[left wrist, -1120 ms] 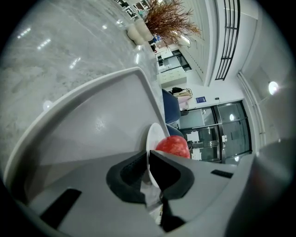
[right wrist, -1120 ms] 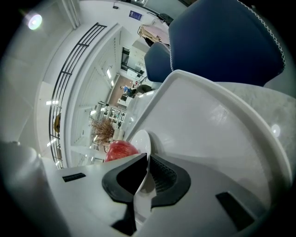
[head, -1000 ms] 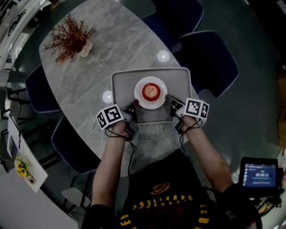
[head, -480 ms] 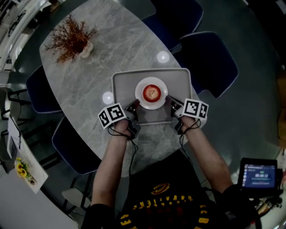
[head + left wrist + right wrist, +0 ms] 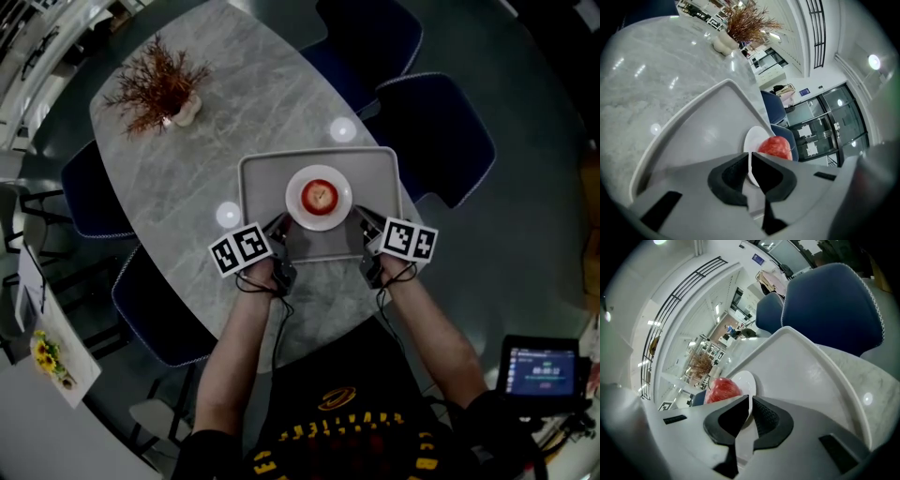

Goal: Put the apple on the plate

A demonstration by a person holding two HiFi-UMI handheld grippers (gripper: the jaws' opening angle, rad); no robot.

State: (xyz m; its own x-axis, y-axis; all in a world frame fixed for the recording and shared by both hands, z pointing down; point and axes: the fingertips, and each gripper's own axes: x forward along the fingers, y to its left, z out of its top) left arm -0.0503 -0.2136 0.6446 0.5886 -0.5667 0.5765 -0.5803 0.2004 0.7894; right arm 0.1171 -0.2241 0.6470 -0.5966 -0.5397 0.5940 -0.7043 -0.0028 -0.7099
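Note:
A red apple [image 5: 319, 196] sits on a small white plate [image 5: 298, 210] in the middle of a grey tray [image 5: 258, 178] on the marble table. My left gripper [image 5: 281, 225] is shut on the plate's near-left rim, and my right gripper [image 5: 359, 217] is shut on its near-right rim. In the left gripper view the thin white plate [image 5: 751, 140] edge is pinched between the pads of the gripper [image 5: 750, 164], with the apple [image 5: 776, 146] just beyond. The right gripper [image 5: 750, 411] view shows the same grip on the plate [image 5: 746, 379], the apple [image 5: 722, 389] to the left.
A dried plant in a pale vase [image 5: 155, 84] stands at the table's far left end. Blue chairs [image 5: 441, 131] ring the table on both sides. A small lit screen [image 5: 542, 364] hangs at the lower right, beside the person's arm.
Both grippers have rolled slightly while keeping their hold on the plate's rim. The left marker cube has shifted a little to the right. The apple stays on the plate.

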